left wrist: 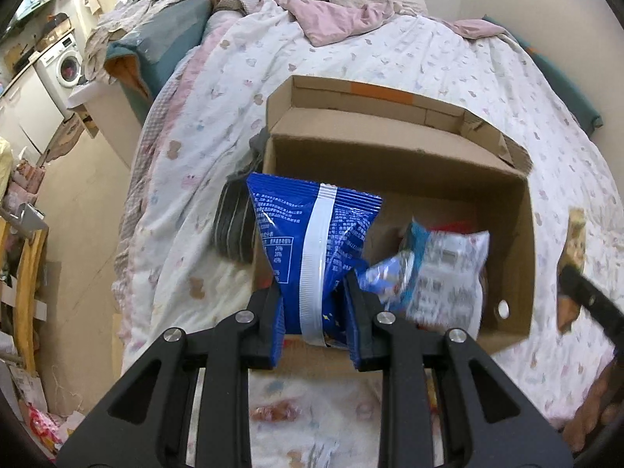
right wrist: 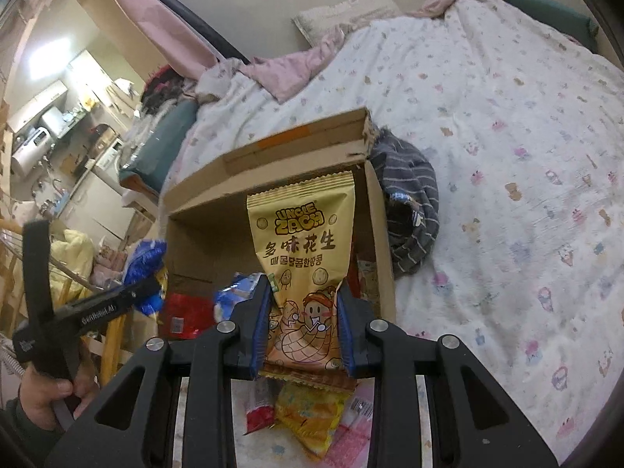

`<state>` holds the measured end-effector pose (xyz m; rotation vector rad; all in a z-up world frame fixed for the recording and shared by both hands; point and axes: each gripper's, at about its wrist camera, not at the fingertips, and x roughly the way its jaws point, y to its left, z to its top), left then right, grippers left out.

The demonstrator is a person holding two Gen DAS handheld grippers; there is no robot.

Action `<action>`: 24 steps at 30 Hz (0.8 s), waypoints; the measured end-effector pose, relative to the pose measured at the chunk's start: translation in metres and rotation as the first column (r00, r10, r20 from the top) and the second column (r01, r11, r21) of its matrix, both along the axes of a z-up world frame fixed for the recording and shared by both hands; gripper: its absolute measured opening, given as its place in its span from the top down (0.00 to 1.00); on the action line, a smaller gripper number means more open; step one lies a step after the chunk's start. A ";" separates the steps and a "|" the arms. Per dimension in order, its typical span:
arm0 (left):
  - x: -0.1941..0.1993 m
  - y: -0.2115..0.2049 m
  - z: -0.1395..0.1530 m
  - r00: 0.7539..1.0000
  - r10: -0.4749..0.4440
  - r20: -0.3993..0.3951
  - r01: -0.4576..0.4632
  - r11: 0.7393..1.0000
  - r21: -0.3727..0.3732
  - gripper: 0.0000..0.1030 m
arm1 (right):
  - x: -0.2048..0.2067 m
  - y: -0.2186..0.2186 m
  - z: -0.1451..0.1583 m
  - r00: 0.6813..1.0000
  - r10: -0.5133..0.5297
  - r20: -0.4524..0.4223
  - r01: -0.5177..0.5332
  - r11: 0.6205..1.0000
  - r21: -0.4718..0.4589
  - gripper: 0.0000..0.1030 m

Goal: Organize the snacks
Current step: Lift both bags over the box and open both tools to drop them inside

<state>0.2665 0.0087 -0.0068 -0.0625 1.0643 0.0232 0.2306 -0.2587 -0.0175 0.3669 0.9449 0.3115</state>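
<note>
Item 1. Left gripper (left wrist: 314, 312): jaws clamped on the lower part of a blue snack bag (left wrist: 312, 234), white seam strip facing the camera. The bag stands upright out of the jaws, long axis running up and away from the fingers, its top edge over the near-left corner of the cardboard box (left wrist: 522, 234).

Item 2. Right gripper (right wrist: 304, 323): jaws clamped on the lower third of a yellow peanut bag (right wrist: 302, 241) (label reads "Uncle Zach"). Long axis likewise points forward, top seal level with the box's far wall.

Item 3. Cardboard box, open-topped, on the bed (left wrist: 448, 58), flaps folded outward. Contents: a white-and-blue packet (left wrist: 444, 269) lying toward the right side in the left view; a red packet (right wrist: 181, 314) on the floor of the box in the right view.

Item 4. Loose snacks (right wrist: 312, 413) on the quilt beneath the right gripper, not yet boxed.

Item 5. Striped garment (right wrist: 409, 202) beside the box, outside it.

Governing relation: the box opening lies straight ahead of and below both held bags. Judged by position, the yellow bag hangs further over the opening, while the blue one sits at the corner edge, so the right hand seems nearer to a clean drop; the left probably needs to shift inward first.
</note>
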 end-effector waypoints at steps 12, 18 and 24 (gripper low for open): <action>0.024 -0.023 -0.039 0.997 -0.074 -0.026 0.075 0.997 0.032 0.79 | 0.016 0.011 -0.039 0.993 0.008 -0.115 -0.013 0.999 -0.041 0.69; 0.022 -0.018 -0.044 0.998 -0.058 -0.041 0.058 0.998 0.013 0.78 | 0.019 0.015 -0.044 0.991 0.003 -0.131 -0.013 0.997 -0.074 0.69; 0.015 -0.021 -0.049 0.997 -0.059 -0.041 0.059 0.998 0.021 0.78 | 0.019 0.014 -0.046 0.990 -0.006 -0.138 -0.004 0.997 -0.072 0.69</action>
